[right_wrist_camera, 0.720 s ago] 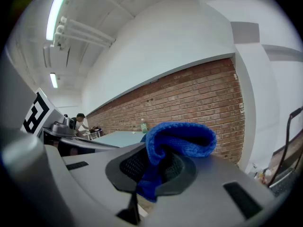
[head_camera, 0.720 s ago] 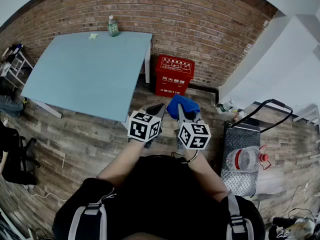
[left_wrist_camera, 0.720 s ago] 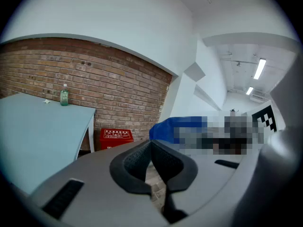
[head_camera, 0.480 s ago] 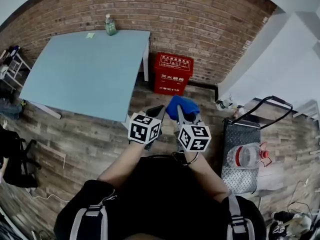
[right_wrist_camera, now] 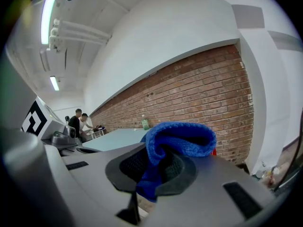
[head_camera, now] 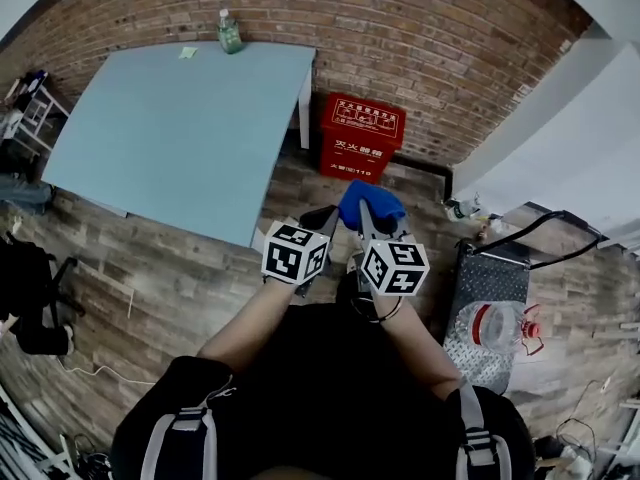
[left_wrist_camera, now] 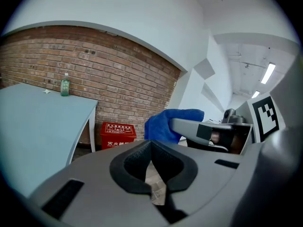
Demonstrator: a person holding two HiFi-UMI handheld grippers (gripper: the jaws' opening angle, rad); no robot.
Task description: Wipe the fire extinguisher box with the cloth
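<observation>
Against the brick wall [head_camera: 420, 38], on the plank floor [head_camera: 170, 268]: fire extinguisher box [head_camera: 363, 136], red, white print on lid and front, standing just beside the far leg of the table [head_camera: 170, 128].
Table: pale blue top; green bottle [head_camera: 230, 33] upright at its far edge, near the wall.
Right hand-held gripper [right_wrist_camera: 156, 174]: jaws clamped on the cloth [right_wrist_camera: 182, 138], which is blue and bunched, its bulk spilling above and ahead of the jaws. Held in the air close to the person's body, well apart from the box.
Left hand-held gripper [left_wrist_camera: 152, 167]: jaws together, nothing between them; held just beside the right one.
Right of the person: metal cart [head_camera: 487, 288] carrying a clear water jug [head_camera: 490, 323] lying on its side.
Two people [right_wrist_camera: 78, 122] stand far off beyond the table, seen in the right gripper view.
</observation>
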